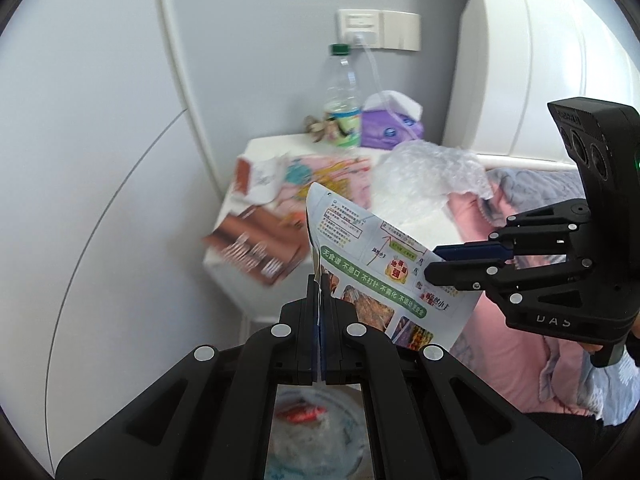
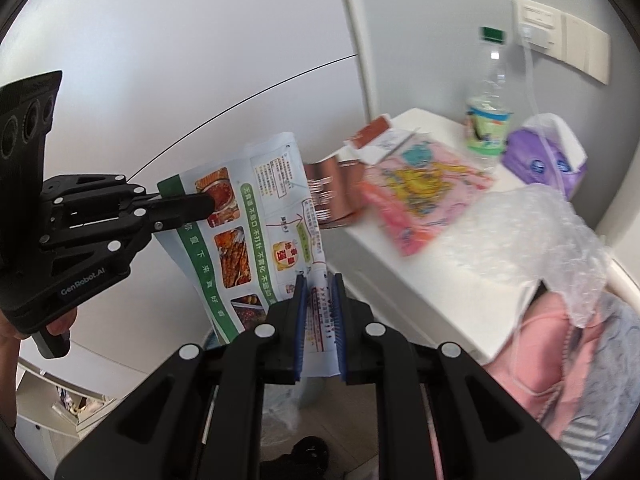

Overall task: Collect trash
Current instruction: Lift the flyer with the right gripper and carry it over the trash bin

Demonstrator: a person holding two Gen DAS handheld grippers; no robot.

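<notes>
Two grippers share one printed flyer [image 1: 384,264]: left gripper [image 1: 321,280] pinches its edge, right gripper [image 2: 318,280] stands parted around it; thin, limp, tearable, best held at edges.

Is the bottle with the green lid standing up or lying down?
Standing up. The bottle sits upright on the white table, green cap on top.

A pale grey wall [image 1: 100,100] filled the frame's left. A white nightstand [image 1: 240,276] stood centre. A switch plate [image 1: 378,30] sat upper centre.
</notes>
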